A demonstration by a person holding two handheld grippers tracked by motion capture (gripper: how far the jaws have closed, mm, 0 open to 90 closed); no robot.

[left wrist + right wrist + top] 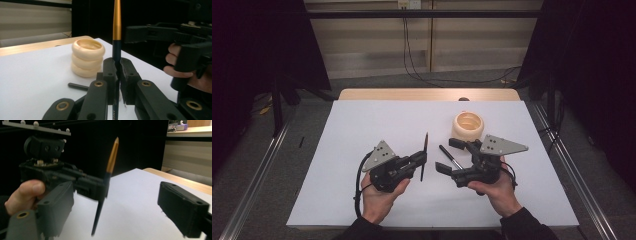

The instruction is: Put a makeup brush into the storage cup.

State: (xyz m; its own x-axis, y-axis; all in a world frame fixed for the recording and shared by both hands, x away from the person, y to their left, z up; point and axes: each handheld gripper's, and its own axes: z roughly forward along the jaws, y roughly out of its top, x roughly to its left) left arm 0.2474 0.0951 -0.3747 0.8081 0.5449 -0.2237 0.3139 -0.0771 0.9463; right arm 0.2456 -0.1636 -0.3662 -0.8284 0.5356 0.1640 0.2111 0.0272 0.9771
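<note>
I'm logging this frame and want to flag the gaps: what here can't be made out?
- Pen: the top is cut off by the left gripper view's upper edge; its middle is hidden between the left gripper's jaws.
- Black cap: partly covered by the right gripper in the high view.
- Holder: the inside is too small to read in the high view.
- Print on the pen's barrel: cut off at the bottom edge.
</note>
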